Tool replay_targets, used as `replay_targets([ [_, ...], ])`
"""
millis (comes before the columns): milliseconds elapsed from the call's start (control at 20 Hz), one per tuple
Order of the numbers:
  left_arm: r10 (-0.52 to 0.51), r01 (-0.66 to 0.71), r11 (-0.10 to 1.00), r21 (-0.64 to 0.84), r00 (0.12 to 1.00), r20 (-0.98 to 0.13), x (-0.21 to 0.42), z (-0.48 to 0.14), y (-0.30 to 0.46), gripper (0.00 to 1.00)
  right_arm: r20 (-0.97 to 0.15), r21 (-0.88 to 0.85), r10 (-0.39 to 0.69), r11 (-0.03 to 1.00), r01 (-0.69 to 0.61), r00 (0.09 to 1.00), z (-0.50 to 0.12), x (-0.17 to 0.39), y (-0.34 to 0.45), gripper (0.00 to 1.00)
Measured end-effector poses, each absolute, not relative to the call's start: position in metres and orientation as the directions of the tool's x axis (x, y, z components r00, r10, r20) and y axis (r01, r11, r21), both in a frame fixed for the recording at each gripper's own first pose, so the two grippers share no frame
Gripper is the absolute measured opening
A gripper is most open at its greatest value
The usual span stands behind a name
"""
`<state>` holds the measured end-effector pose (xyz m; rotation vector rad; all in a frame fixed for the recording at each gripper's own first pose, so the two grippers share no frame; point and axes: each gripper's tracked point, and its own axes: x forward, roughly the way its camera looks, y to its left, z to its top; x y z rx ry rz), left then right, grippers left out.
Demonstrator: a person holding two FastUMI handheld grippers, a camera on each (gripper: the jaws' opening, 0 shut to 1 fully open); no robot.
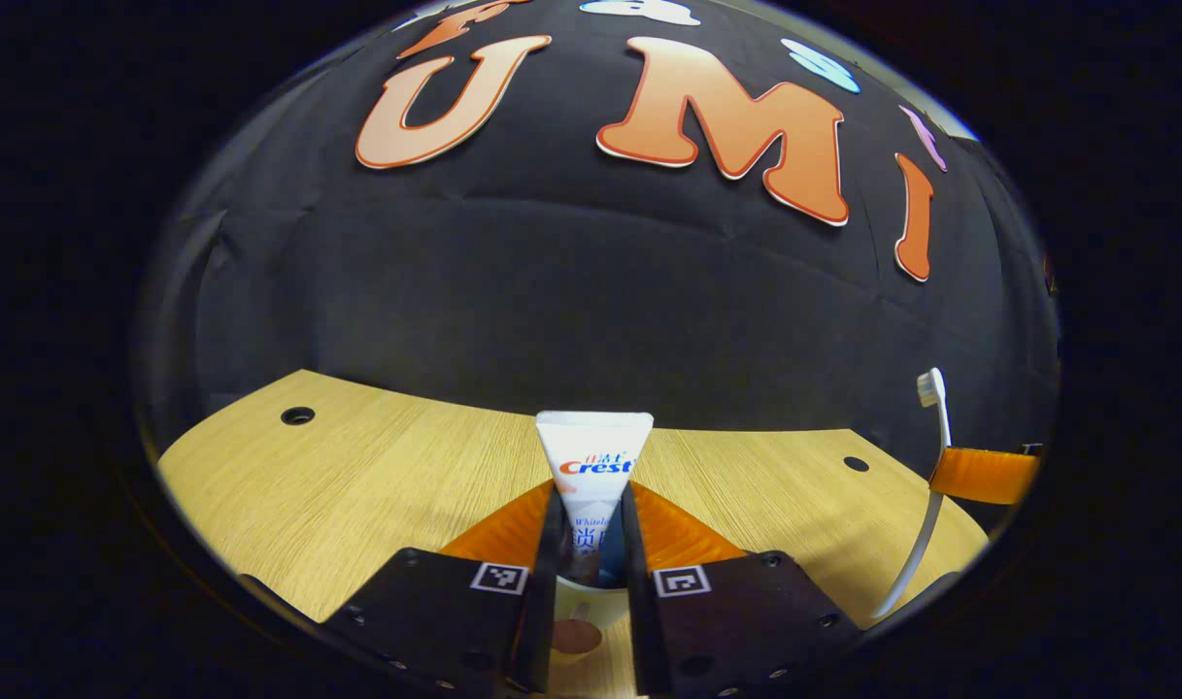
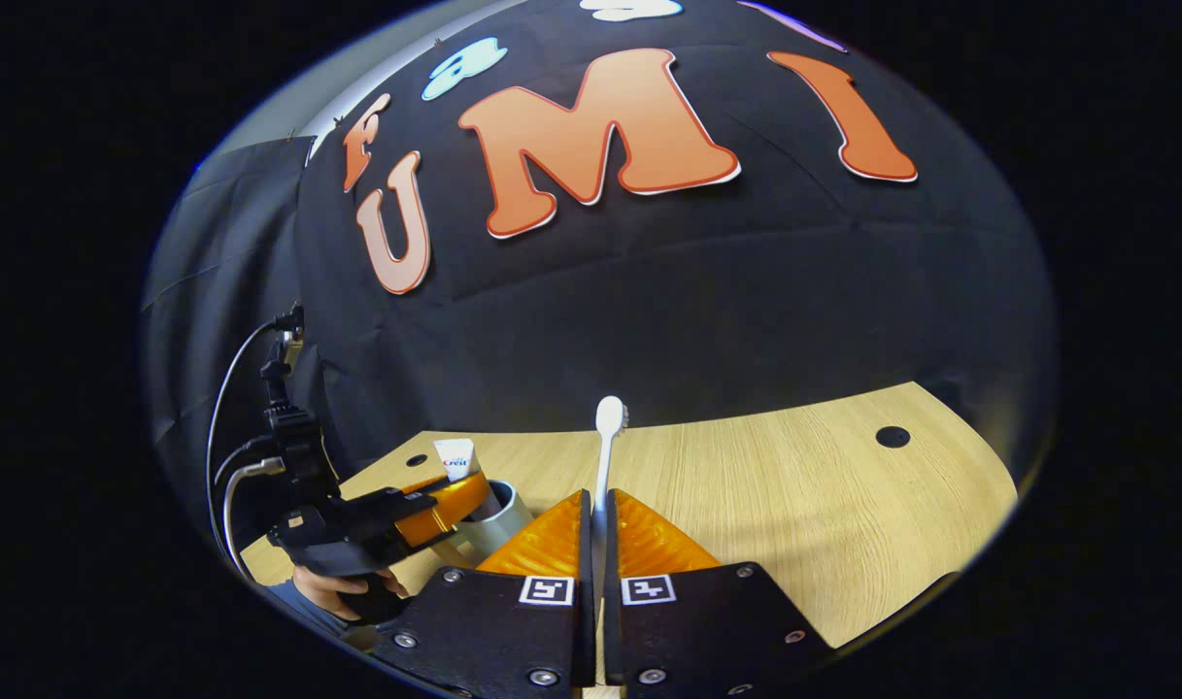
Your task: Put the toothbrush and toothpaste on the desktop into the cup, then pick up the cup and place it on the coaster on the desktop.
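Left claw (image 1: 591, 544) pinches the toothpaste tube (image 1: 592, 466) upright between both fingers, at bottom centre of the left gripper view. Directly below, between the fingers, the pale rim of the cup (image 1: 583, 594) shows, so the tube's lower end looks to be at or just inside the mouth; depth cannot be told.

Right claw (image 2: 597, 544) is pressed onto the handle of the white toothbrush (image 2: 607, 456), bristle end up. In the right gripper view the cup (image 2: 505, 513) sits at lower left on the wooden tabletop (image 2: 794, 505), with the tube standing in it.

Step in hand, as judged: seating the toothpaste.

- Keep the tube vertical and centred over the mouth.
- Lower until it bears on the bottom, then spread the fingers slowly so it leans on the rim rather than tipping the cup.
- Hold the toothbrush well aside until the left claw clears.

Coaster: not identified.
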<state>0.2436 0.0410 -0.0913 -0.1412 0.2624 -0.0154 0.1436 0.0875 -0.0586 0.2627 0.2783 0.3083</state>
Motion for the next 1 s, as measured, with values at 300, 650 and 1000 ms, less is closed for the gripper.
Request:
replay_targets([
  [300, -0.021, -0.002, 0.994, -0.113, 0.979, -0.202, 0.212, -0.068, 0.05, 0.83, -0.139, 0.297, 0.353, 0.906, -0.301, 0.925, -0.035, 0.151, 0.108, 0.04],
  [650, 0.041, -0.055, 0.995, -0.088, 0.987, -0.154, 0.168, -0.057, 0.08, 0.96, 0.012, 0.327, 0.373, 0.876, -0.356, 0.928, -0.008, 0.165, 0.135, 0.04],
  [1000, 0.083, -0.09, 0.994, -0.065, 0.992, -0.099, 0.15, -0.041, 0.109, 0.98, 0.179, 0.339, 0.348, 0.856, -0.39, 0.92, 0.018, 0.185, 0.151, 0.04],
])
